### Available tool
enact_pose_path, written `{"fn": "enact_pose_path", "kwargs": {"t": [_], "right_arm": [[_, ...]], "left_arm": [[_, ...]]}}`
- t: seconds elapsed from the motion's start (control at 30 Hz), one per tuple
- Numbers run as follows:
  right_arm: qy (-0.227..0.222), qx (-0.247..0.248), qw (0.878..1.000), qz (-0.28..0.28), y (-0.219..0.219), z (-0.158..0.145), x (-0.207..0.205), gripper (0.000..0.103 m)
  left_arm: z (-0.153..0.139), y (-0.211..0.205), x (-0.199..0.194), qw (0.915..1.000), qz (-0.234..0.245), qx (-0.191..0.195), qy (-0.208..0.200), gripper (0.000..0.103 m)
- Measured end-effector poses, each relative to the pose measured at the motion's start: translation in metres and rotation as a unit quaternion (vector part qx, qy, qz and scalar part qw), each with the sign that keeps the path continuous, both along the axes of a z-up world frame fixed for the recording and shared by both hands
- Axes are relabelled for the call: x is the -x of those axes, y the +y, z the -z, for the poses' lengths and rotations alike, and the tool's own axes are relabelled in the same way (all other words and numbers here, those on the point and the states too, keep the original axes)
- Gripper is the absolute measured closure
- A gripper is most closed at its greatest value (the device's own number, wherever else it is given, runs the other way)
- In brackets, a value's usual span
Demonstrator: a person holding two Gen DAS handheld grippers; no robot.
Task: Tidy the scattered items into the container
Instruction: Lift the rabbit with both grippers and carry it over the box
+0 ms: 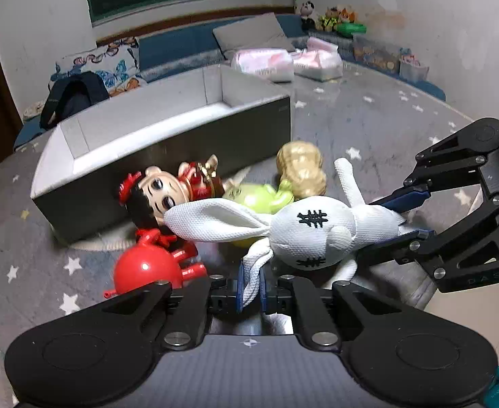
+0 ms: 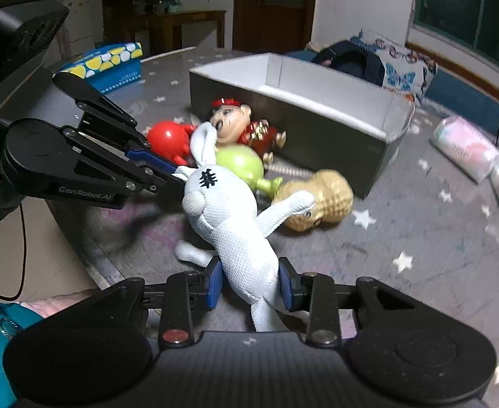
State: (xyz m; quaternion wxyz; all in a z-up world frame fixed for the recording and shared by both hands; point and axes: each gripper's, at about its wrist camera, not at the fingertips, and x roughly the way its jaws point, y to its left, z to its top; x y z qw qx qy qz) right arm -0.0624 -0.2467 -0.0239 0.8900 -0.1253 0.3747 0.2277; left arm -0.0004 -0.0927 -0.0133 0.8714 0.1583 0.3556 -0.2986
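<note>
Grey star-patterned mat (image 1: 368, 129) carrying a grey open box (image 1: 168, 146) at the far left; along its near wall lie a red-dressed doll (image 1: 168, 197), a red ball toy (image 1: 144, 268), a green figure (image 1: 256, 199) and a peanut toy (image 1: 302, 166).

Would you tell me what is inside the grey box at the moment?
The grey box shows only bare white inner walls and a strip of white floor in both views. Its near wall covers the rest of the floor, so anything lying low there cannot be seen.
</note>
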Motion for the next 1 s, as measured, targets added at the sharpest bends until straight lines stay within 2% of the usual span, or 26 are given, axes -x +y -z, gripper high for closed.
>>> {"fn": "enact_pose_path", "kwargs": {"t": [0.23, 0.37, 0.5, 0.67, 0.87, 1.0], "right_arm": [[-0.056, 0.020, 0.998, -0.019, 0.001, -0.041, -0.009, 0.070], [-0.091, 0.041, 0.995, -0.030, 0.005, -0.059, -0.040, 0.070], [-0.107, 0.059, 0.992, -0.038, 0.011, -0.069, -0.083, 0.071], [-0.094, 0.077, 0.991, -0.055, 0.020, -0.070, -0.138, 0.071], [-0.061, 0.096, 0.990, -0.079, 0.030, -0.059, -0.196, 0.071], [-0.031, 0.099, 0.991, -0.089, 0.034, -0.047, -0.230, 0.071]], "left_arm": [[-0.038, 0.004, -0.013, 0.9986, -0.011, 0.031, -0.041, 0.093], [-0.060, 0.006, -0.044, 0.9961, -0.038, 0.050, -0.062, 0.093], [-0.074, 0.003, -0.081, 0.9936, -0.058, 0.048, -0.085, 0.093], [-0.073, 0.001, -0.134, 0.9930, -0.079, 0.033, -0.081, 0.093], [-0.052, 0.003, -0.190, 0.9935, -0.104, 0.025, -0.040, 0.093], [-0.036, 0.006, -0.215, 0.9926, -0.119, 0.016, -0.020, 0.093]]}}
